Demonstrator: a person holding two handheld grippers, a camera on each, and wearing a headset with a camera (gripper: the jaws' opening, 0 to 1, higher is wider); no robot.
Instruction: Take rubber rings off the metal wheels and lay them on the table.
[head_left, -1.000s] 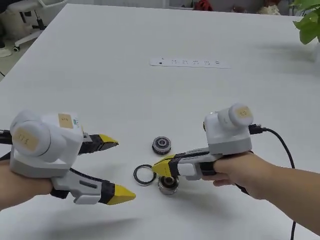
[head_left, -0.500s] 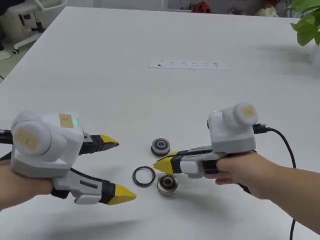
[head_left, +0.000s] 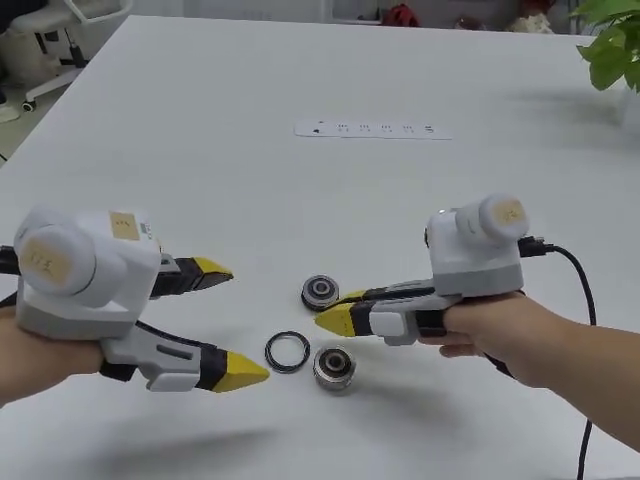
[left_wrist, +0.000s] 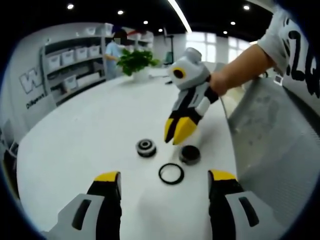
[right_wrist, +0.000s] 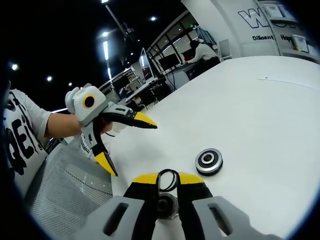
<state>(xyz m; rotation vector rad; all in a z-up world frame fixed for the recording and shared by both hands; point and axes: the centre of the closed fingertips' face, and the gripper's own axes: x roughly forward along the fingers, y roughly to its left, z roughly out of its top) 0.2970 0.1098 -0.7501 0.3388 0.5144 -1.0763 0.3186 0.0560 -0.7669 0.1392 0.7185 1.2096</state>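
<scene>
A loose black rubber ring (head_left: 287, 351) (left_wrist: 171, 173) (right_wrist: 167, 180) lies flat on the white table (head_left: 300, 200). Right beside it sits a bare metal wheel (head_left: 334, 367) (left_wrist: 189, 154) (right_wrist: 166, 205). A second wheel (head_left: 320, 291) (left_wrist: 145, 147) (right_wrist: 209, 161), with a dark ring around it, stands a little farther off. My right gripper (head_left: 335, 315) (right_wrist: 169, 178) hovers just above and behind the bare wheel, shut, with nothing in it. My left gripper (head_left: 230, 320) (left_wrist: 165, 177) stands wide open to the left of the ring, pointing at it.
A white power strip (head_left: 365, 129) lies at mid-table. A green plant (head_left: 610, 45) stands at the far right corner. The right gripper's black cable (head_left: 582, 300) trails off to the right. An office chair (head_left: 50, 30) stands beyond the far left edge.
My right gripper has lifted off the bare wheel and drawn back to the right, leaving the wheel on the table. My left gripper has hardly moved.
</scene>
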